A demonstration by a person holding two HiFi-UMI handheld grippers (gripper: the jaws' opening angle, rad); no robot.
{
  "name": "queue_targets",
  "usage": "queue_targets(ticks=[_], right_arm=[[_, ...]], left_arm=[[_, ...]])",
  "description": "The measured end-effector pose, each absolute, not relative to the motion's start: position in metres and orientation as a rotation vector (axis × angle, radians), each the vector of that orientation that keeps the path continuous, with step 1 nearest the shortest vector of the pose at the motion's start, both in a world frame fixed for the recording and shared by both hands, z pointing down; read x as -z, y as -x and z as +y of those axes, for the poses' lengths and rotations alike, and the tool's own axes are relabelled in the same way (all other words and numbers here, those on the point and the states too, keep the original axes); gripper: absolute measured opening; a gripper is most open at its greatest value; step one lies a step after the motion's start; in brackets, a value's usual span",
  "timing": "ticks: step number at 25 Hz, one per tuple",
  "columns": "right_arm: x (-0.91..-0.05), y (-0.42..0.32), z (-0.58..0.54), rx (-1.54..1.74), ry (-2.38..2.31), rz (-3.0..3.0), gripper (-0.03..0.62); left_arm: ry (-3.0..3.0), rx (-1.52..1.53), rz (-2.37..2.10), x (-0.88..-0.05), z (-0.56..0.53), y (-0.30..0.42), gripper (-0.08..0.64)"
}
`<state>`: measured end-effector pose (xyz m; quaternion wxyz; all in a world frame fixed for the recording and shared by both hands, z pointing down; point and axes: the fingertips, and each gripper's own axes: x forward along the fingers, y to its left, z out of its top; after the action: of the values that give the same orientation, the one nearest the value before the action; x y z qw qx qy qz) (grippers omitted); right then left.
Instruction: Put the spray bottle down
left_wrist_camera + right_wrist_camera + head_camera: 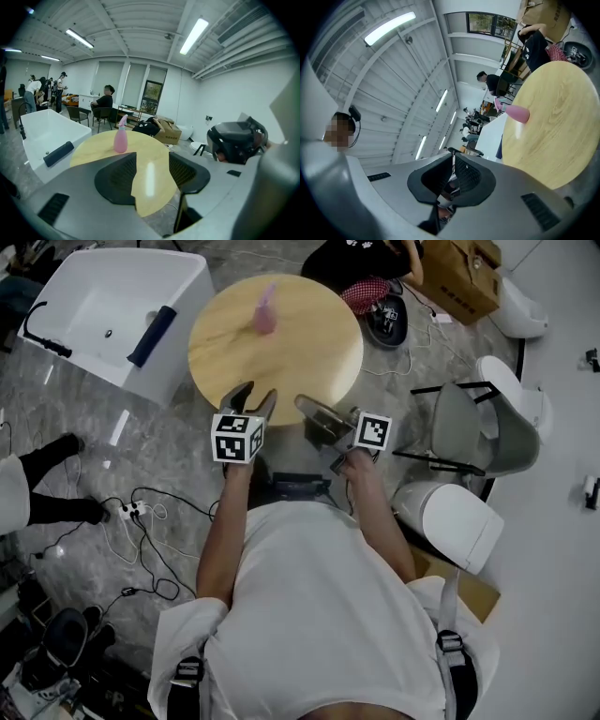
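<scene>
The pink spray bottle (265, 310) stands upright on the far part of the round wooden table (309, 352), with nothing holding it. My left gripper (251, 397) hovers at the table's near edge, open and empty. My right gripper (311, 410) is beside it, also at the near edge, and is shut on nothing. In the left gripper view the spray bottle (121, 138) stands well beyond the spread fingers (119, 176), on the table (150, 154). The right gripper view is tilted: the spray bottle (513, 111) shows sideways on the table (553, 136), far from the right gripper (453, 174).
A white bathtub (122, 315) stands left of the table. A grey chair (469, 427) and white toilets (450, 521) crowd the right side. Cables (141, 512) lie on the floor at the left. A cardboard box (464, 277) and a crouching person (366, 263) are beyond the table.
</scene>
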<state>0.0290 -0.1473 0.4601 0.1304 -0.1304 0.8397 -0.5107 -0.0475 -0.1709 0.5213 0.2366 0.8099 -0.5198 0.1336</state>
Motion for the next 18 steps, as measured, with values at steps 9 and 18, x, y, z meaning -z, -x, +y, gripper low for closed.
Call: queue_targets(ticks=[9, 18], right_arm=[[-0.447, -0.079, -0.089, 1.465, 0.31, 2.401, 0.018], [-0.454, -0.094, -0.042, 1.5, 0.235, 2.376, 0.018]], left_arm=[[-2.215, -0.412, -1.43, -0.516, -0.109, -0.006, 0.219], [-2.203, -0.452, -1.452, -0.515, -0.055, -0.029, 0.219]])
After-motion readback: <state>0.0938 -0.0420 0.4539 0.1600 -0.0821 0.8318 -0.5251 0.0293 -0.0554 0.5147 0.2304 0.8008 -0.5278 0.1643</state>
